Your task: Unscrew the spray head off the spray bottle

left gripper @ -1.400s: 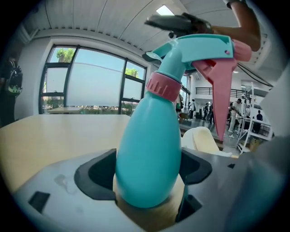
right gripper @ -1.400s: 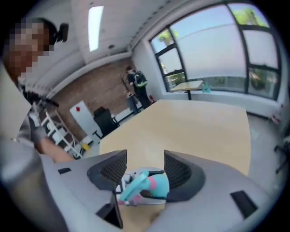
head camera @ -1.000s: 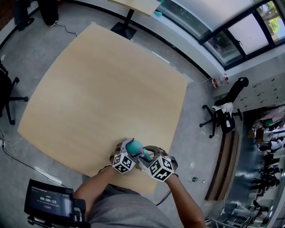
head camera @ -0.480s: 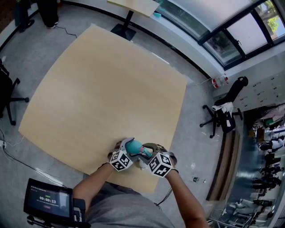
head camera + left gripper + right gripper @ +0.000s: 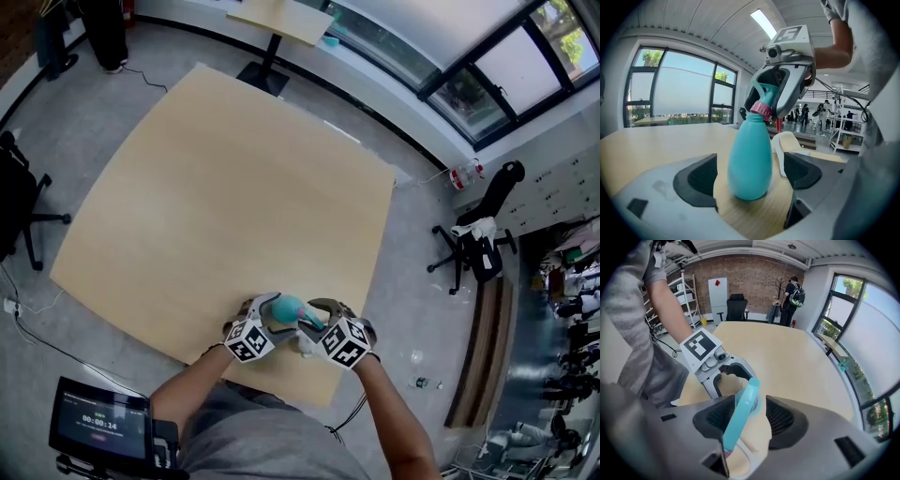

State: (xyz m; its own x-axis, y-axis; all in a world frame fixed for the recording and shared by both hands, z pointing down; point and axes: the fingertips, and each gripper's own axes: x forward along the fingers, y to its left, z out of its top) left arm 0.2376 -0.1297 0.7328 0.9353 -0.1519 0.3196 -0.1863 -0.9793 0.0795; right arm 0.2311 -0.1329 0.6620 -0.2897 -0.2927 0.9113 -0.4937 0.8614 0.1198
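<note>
At table [image 5: 234,187] edge, left gripper [image 5: 751,176] just opened round bottle [image 5: 749,154] (untouched); right gripper [image 5: 749,418] clamps spray head [image 5: 746,398].

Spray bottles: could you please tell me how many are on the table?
1: the teal spray bottle stands upright near the table's near edge, between the left gripper's jaws, which have just been opening.

A pale wooden table [image 5: 234,206] is seen filling the centre of the head view. A black office chair [image 5: 473,239] is set on the floor [image 5: 412,281] at right, another chair [image 5: 17,197] is cut by the left edge, and a lit screen [image 5: 101,424] is shown lower left. In the right gripper view, a person with a backpack [image 5: 792,295] is framed before a brick wall [image 5: 754,277] at top.
</note>
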